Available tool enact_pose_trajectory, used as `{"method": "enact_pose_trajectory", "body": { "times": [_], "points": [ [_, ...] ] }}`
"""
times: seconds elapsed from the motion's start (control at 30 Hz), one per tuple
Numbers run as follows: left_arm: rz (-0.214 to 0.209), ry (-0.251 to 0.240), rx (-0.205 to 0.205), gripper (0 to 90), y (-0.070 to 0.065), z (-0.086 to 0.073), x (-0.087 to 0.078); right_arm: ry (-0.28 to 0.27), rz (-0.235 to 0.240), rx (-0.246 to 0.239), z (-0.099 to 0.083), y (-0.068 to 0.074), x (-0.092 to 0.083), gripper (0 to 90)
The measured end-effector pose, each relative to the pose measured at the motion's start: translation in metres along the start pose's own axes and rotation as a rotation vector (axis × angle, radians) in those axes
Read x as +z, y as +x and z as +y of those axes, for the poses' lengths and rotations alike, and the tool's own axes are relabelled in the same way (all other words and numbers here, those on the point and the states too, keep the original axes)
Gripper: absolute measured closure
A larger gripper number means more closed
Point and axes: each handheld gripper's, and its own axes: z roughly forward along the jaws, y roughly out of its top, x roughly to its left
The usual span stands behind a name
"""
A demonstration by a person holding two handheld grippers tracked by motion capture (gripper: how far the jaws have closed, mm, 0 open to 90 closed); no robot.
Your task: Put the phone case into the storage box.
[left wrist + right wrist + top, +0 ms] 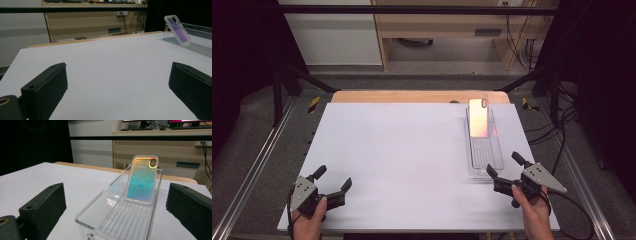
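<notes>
Both grippers hovered with jaws spread wide and empty: the left gripper (333, 185) near the table's (402, 165) front left edge, open white surface ahead; the right gripper (504, 171) just short of the clear tray (498, 155). An iridescent phone case (478, 118) leaned, apparently against the tray's far wall. Wooden furniture stood beyond.

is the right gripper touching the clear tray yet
Apart. In the right gripper view the open jaws of the right gripper stand wide on either side of the clear tray, with bare table between each jaw and its walls.
</notes>
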Motion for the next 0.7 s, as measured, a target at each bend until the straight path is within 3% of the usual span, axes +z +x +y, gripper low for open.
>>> {"method": "enact_pose_trajectory", "body": {
  "times": [0.7],
  "points": [
    [-0.014,0.008,0.01,1.7,-0.0013,-0.0004,0.0015,-0.01,0.016,-0.018,-0.0109,0.0057,0.0103,2.9]
  ]
}}
